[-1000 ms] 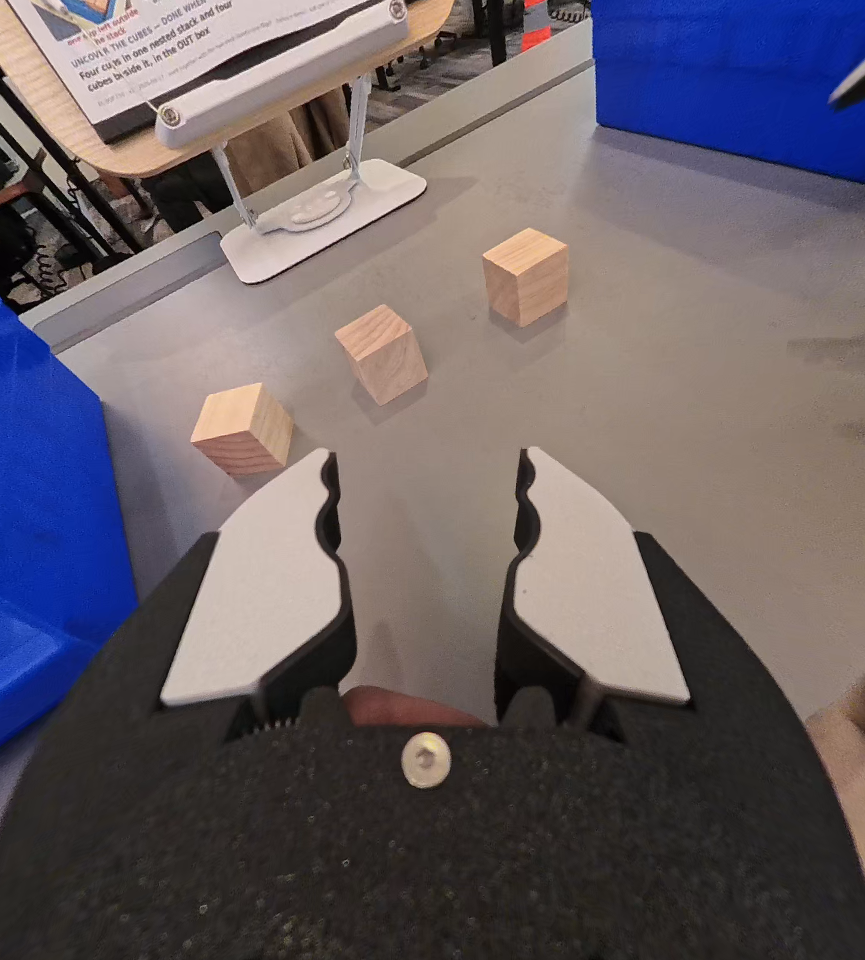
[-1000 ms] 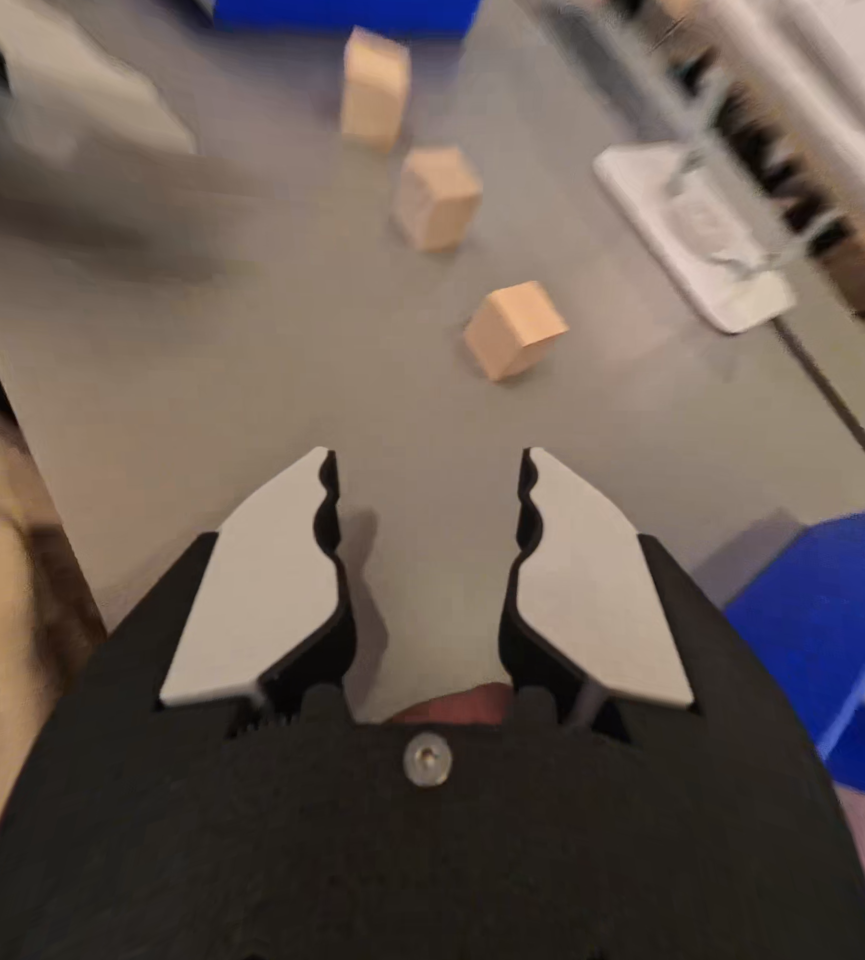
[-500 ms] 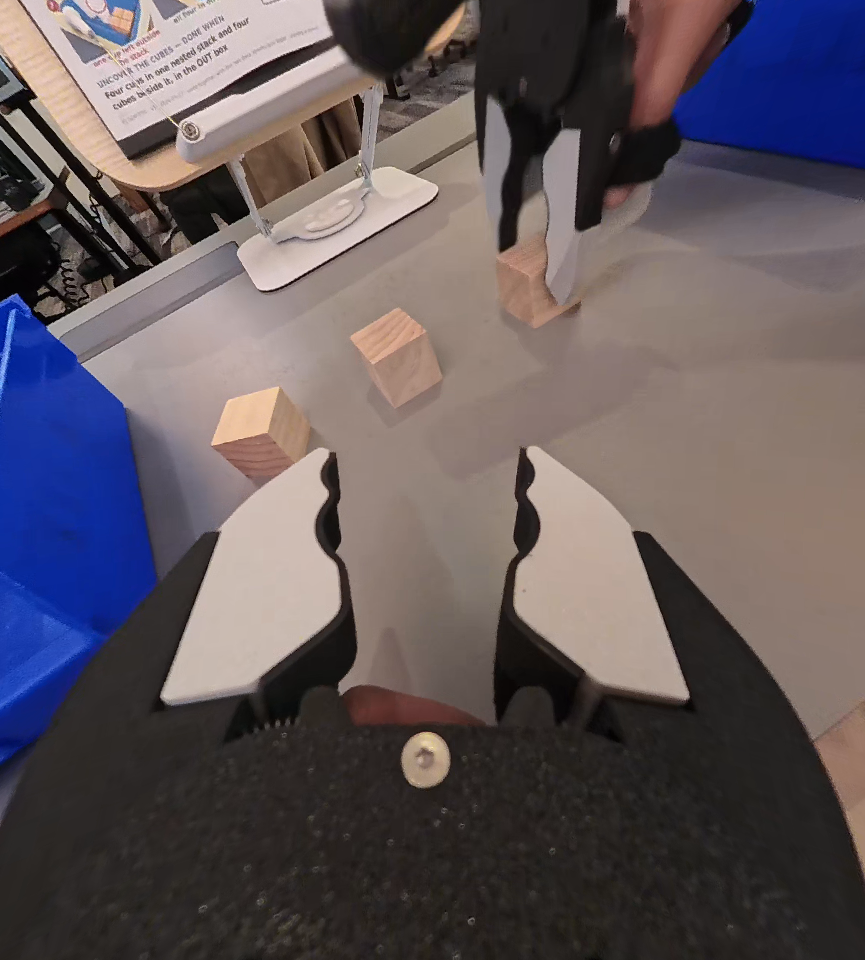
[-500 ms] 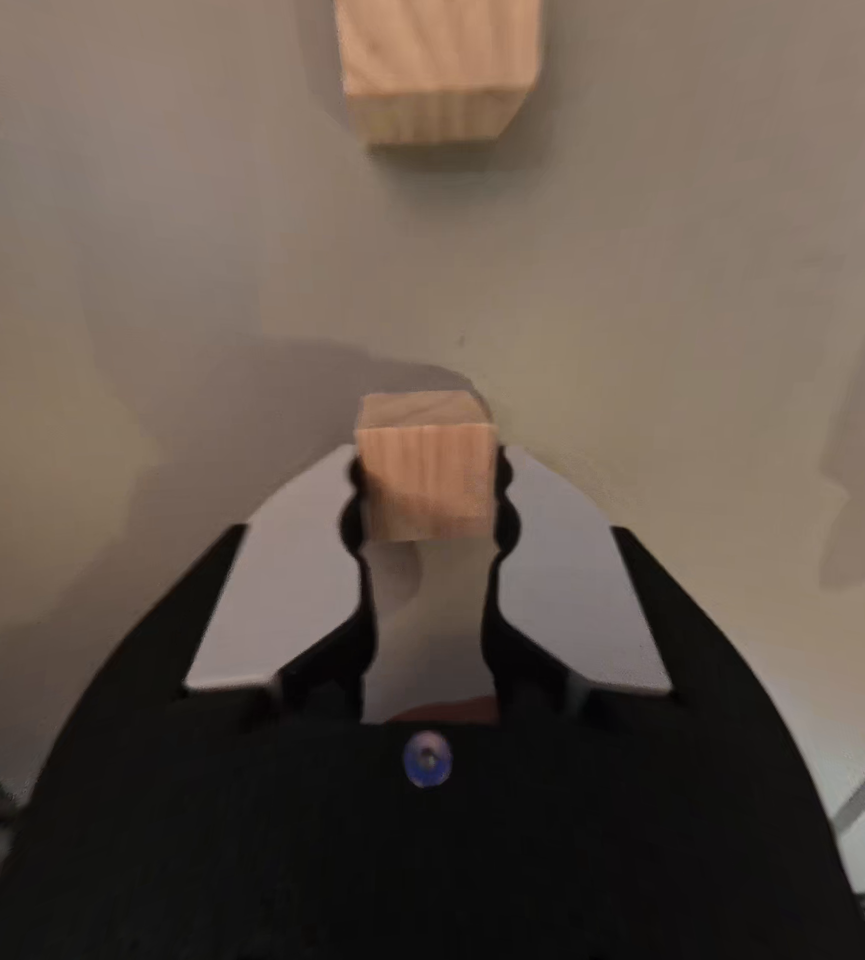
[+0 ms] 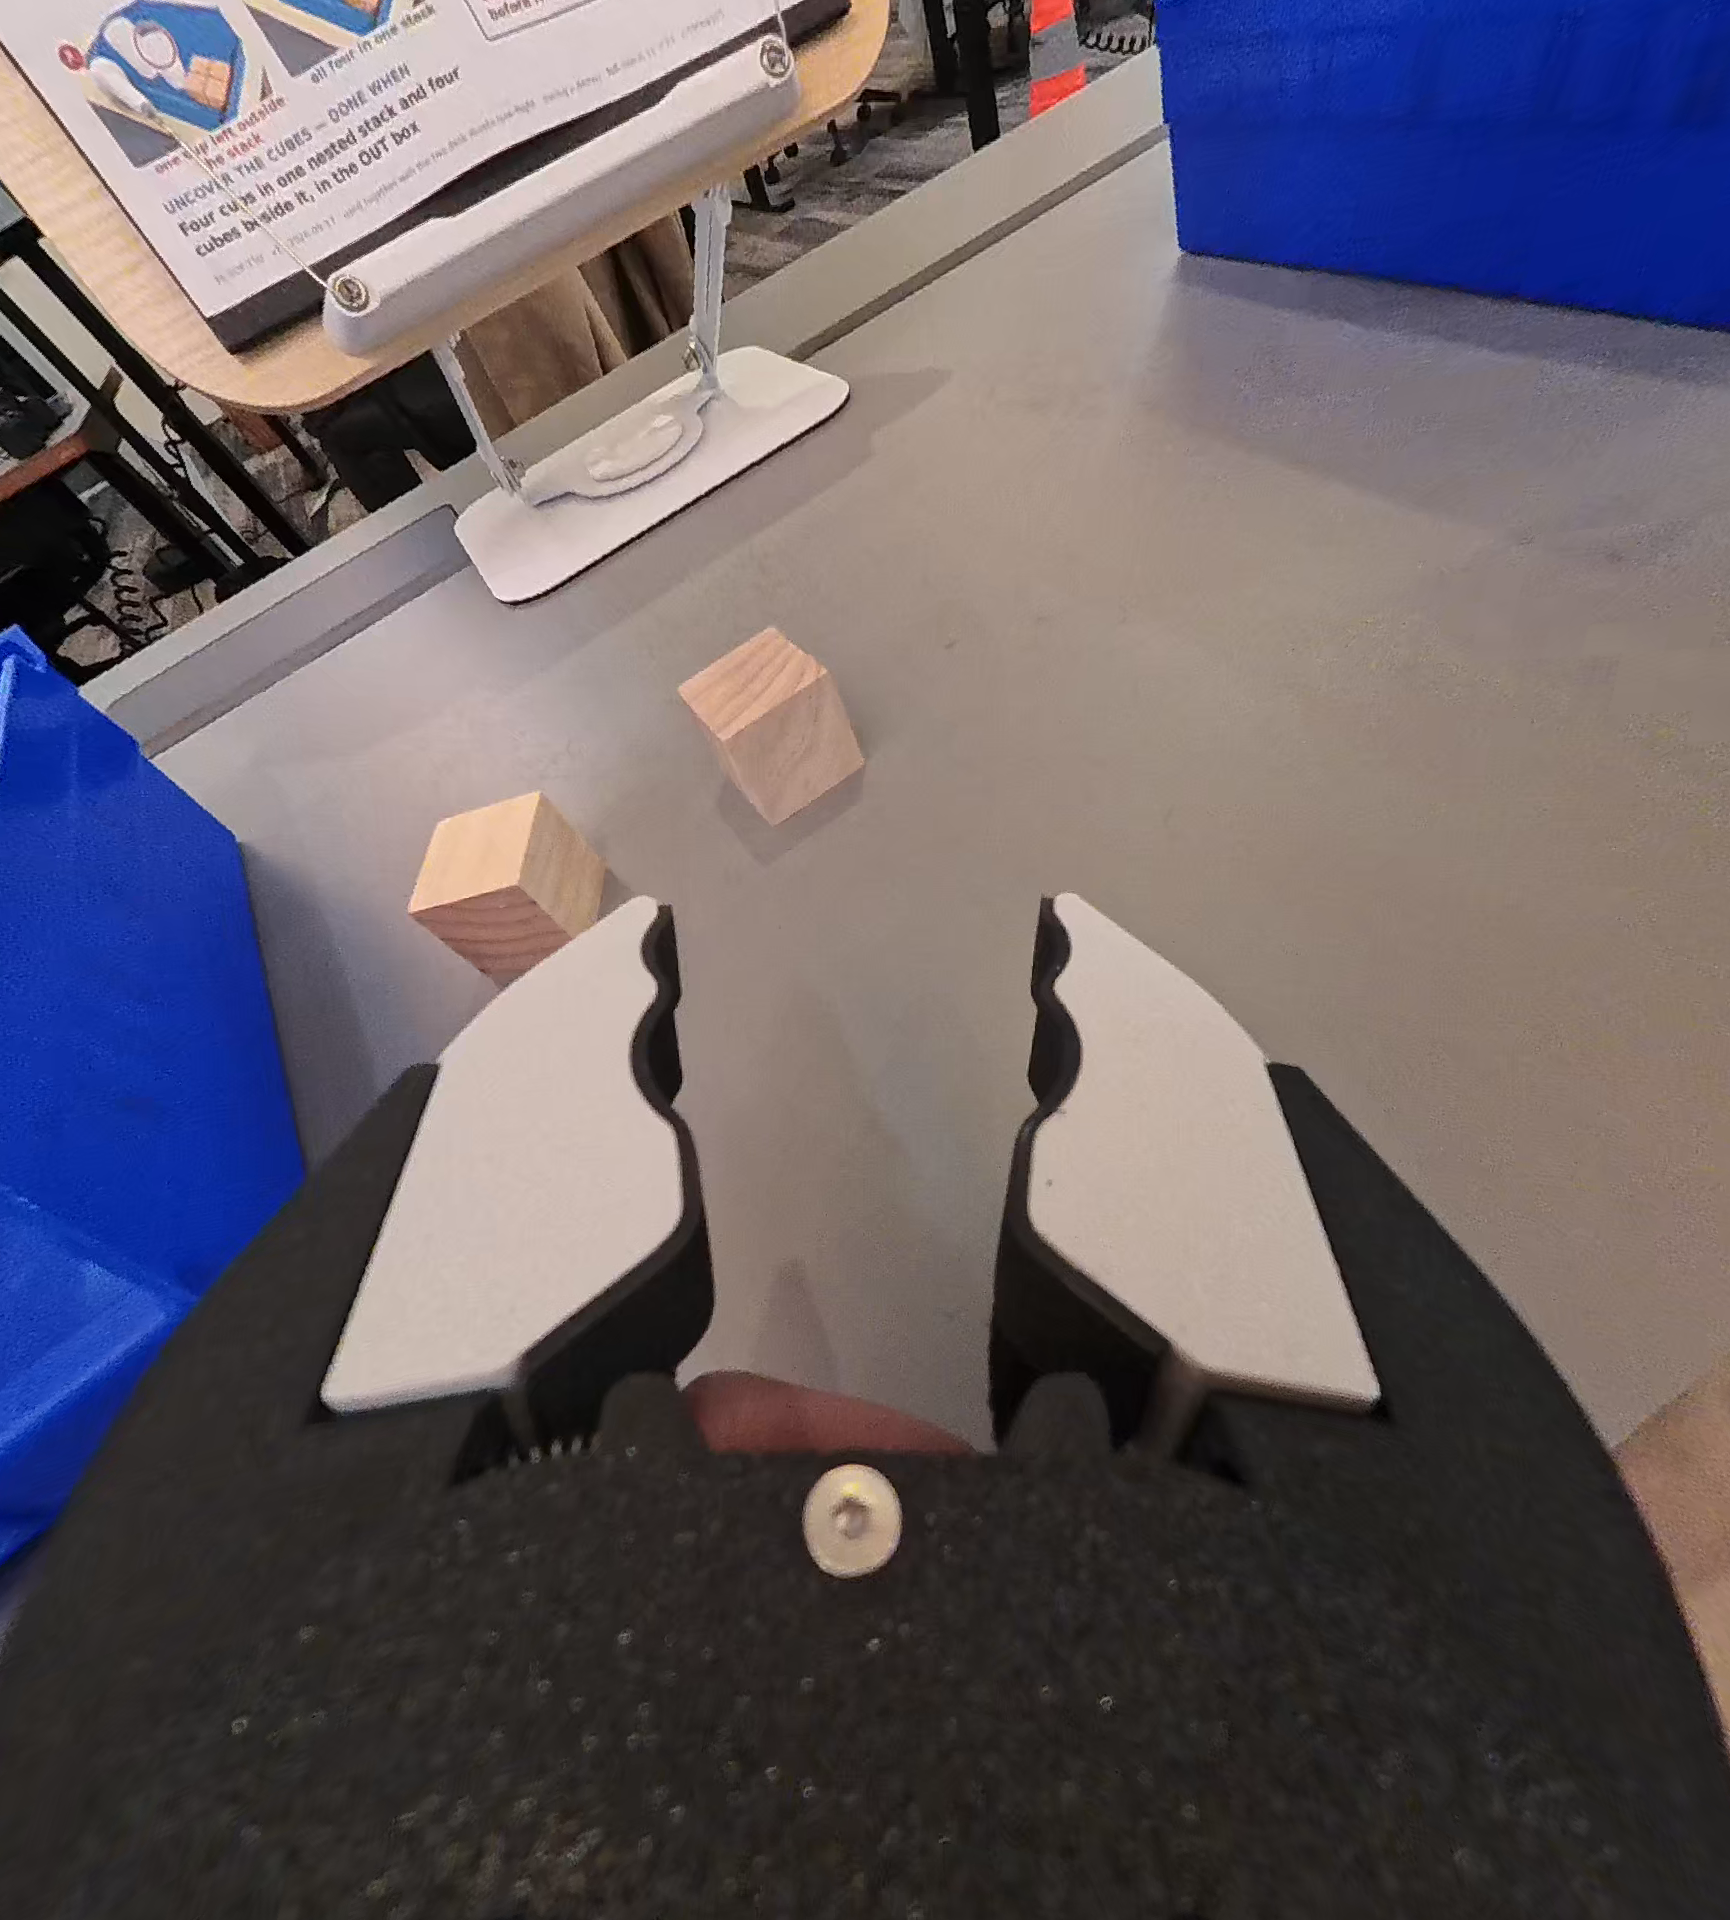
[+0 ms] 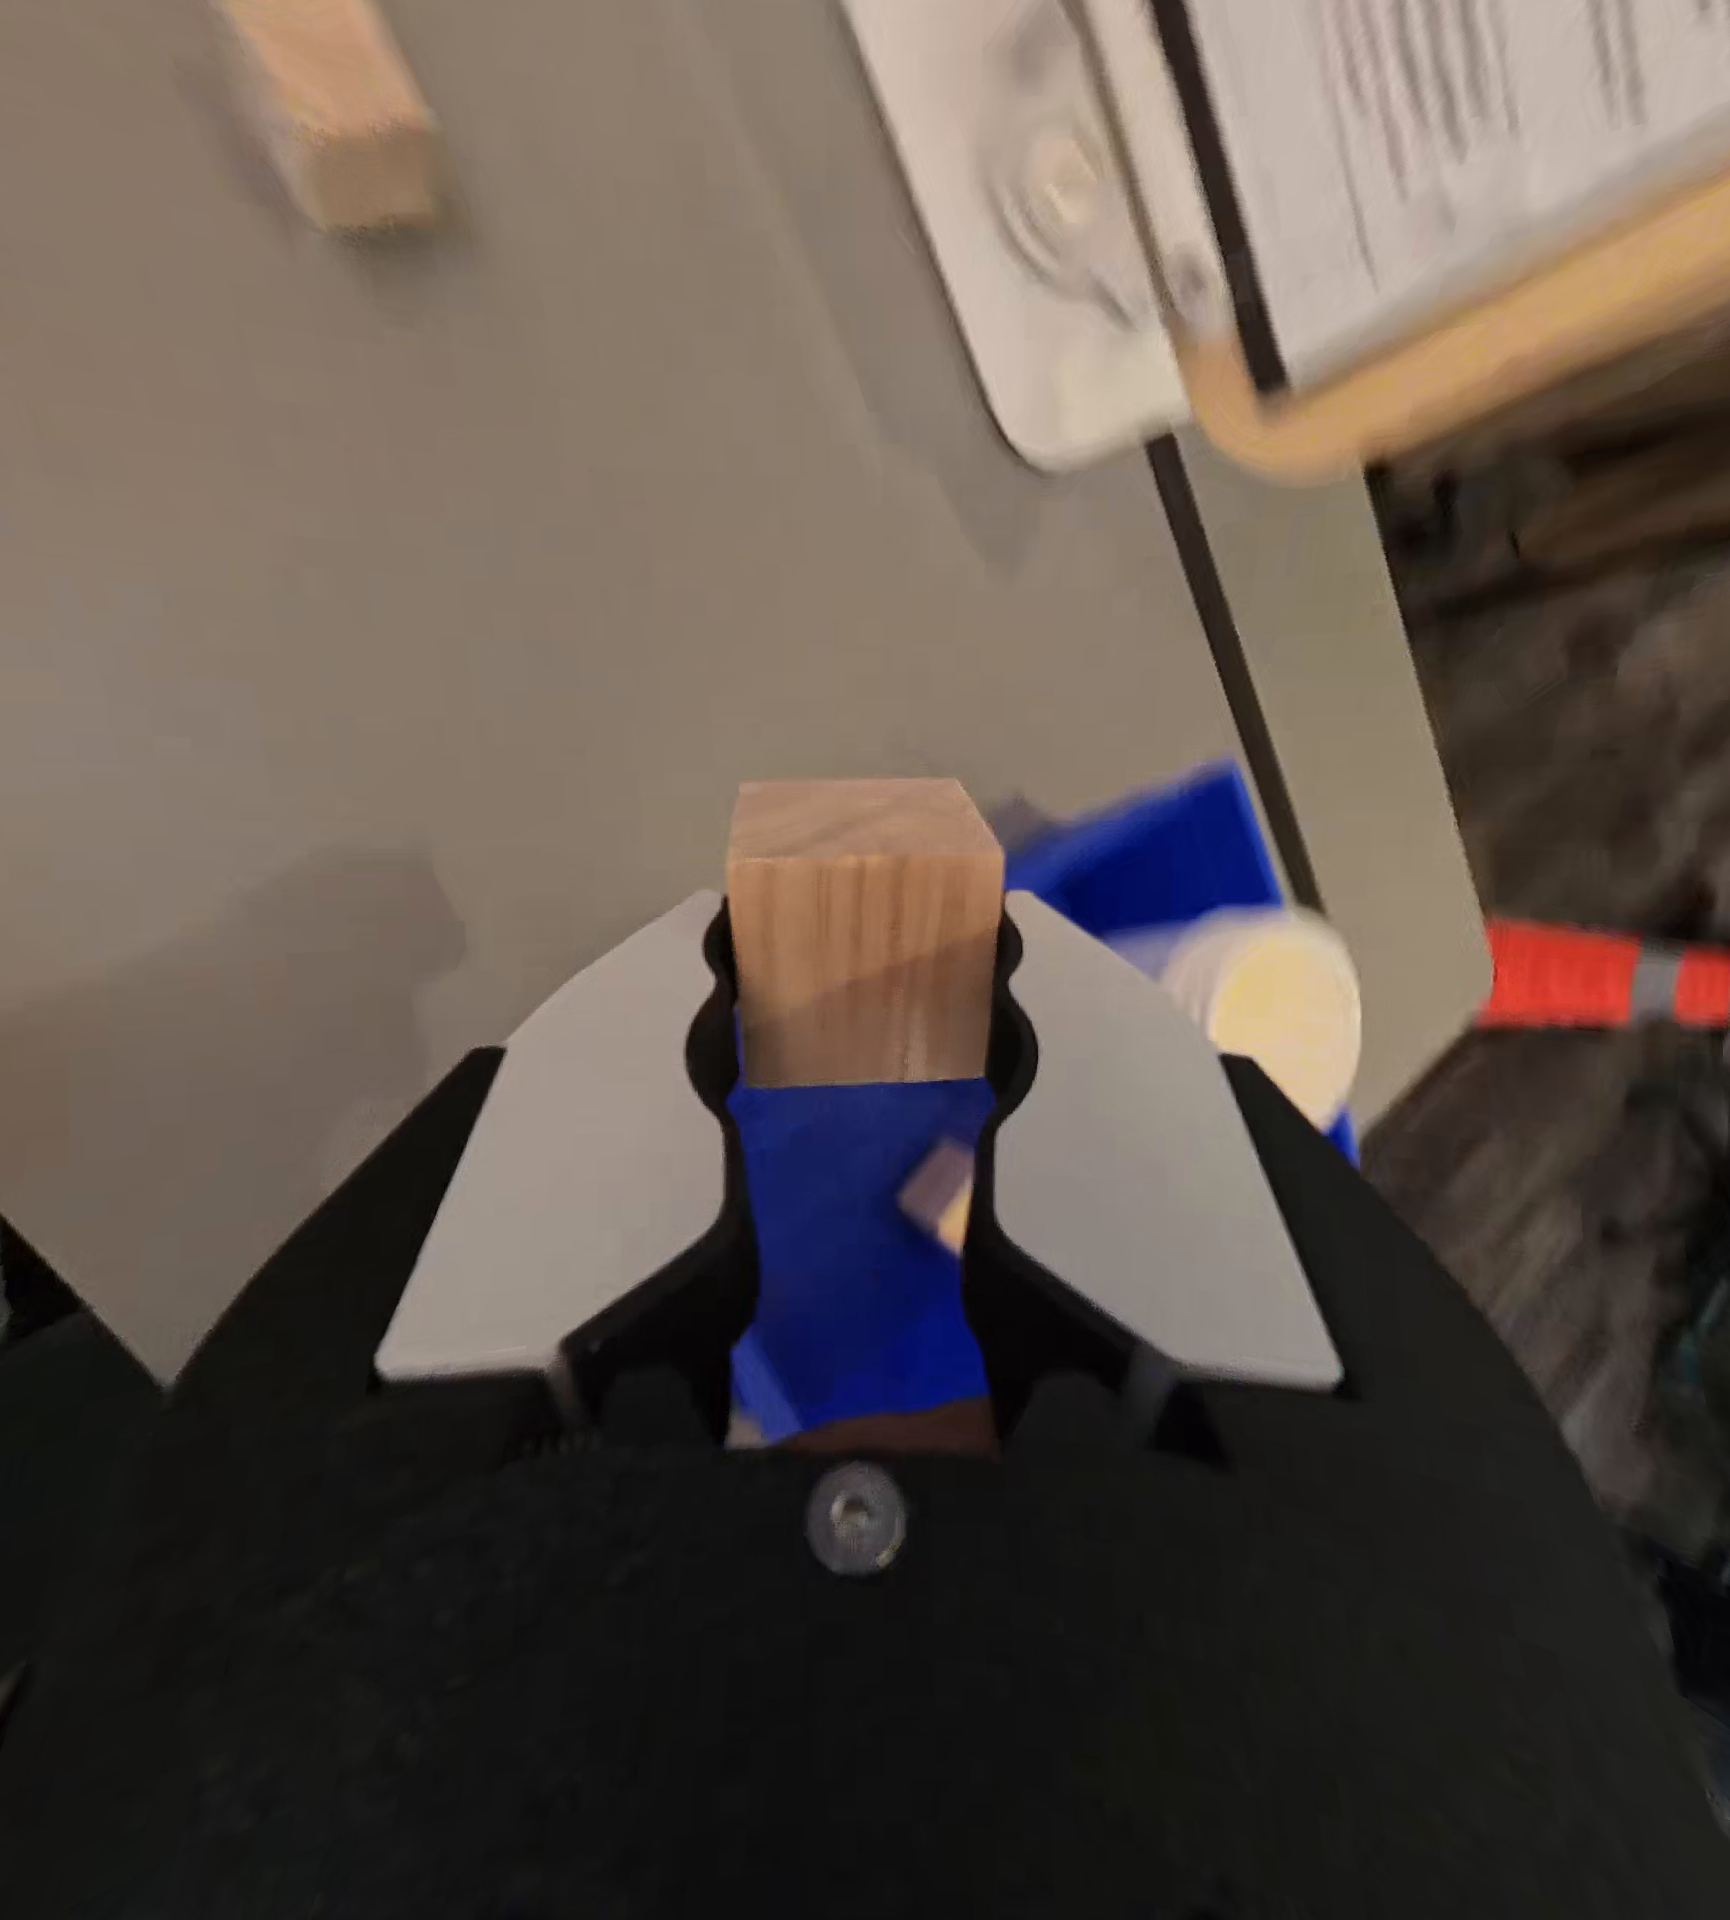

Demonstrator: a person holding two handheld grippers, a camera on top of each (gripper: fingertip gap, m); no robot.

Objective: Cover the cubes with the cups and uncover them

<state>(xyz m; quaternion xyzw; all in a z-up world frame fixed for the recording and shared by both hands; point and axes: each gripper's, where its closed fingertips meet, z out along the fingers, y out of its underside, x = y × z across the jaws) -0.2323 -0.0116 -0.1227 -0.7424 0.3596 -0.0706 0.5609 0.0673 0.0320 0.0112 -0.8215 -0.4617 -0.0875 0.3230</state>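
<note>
In the left wrist view two wooden cubes rest on the grey table: one point(image 5: 508, 883) just beyond my left finger, another point(image 5: 773, 725) farther off, tilted. My left gripper point(image 5: 856, 925) is open and empty above the table. In the right wrist view my right gripper point(image 6: 863, 935) is shut on a wooden cube point(image 6: 866, 930), held in the air above a blue bin point(image 6: 856, 1216). That bin holds a pale cup point(image 6: 1276, 1003) and a small cube point(image 6: 939, 1195). Another cube point(image 6: 341, 114) lies blurred on the table at top left.
A white stand point(image 5: 653, 468) carrying an instruction sheet point(image 5: 341, 114) sits at the table's far edge; it also shows in the right wrist view point(image 6: 1079, 229). A blue bin point(image 5: 40, 1091) stands at the left, another blue bin point(image 5: 1484, 135) at the far right.
My right gripper closed on the rightmost cube, lifted it off the table and carried it over the blue bin. It has left the left wrist view. My left gripper stayed open and nearly still.
</note>
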